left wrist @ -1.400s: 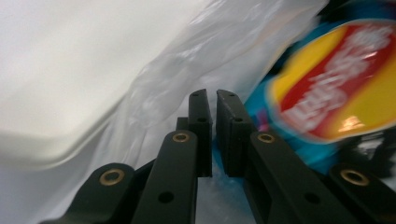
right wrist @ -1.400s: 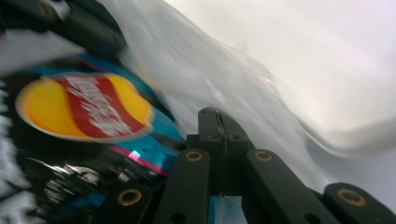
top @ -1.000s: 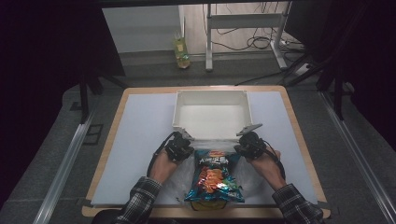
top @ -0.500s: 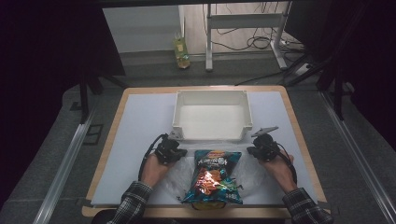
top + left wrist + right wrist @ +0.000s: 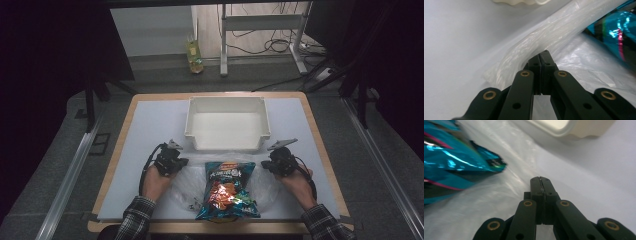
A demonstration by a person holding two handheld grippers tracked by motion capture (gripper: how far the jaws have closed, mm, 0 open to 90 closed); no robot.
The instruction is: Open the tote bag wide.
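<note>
Both hand-held grippers, left (image 5: 540,56) and right (image 5: 540,181), pinch a crinkled clear plastic bag (image 5: 187,187) under the glossy chip packet (image 5: 227,192).

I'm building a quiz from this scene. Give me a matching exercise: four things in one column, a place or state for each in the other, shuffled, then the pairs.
Things:
1. chip bag
2. bin
3. left gripper
4. bottle

Places or states:
a. on the floor beyond the table
b. jaws shut on the plastic bag
c. white, empty, at the table's far middle
d. lying on the plastic bag, between the grippers

Pairs: 1-d, 2-c, 3-b, 4-a
</note>
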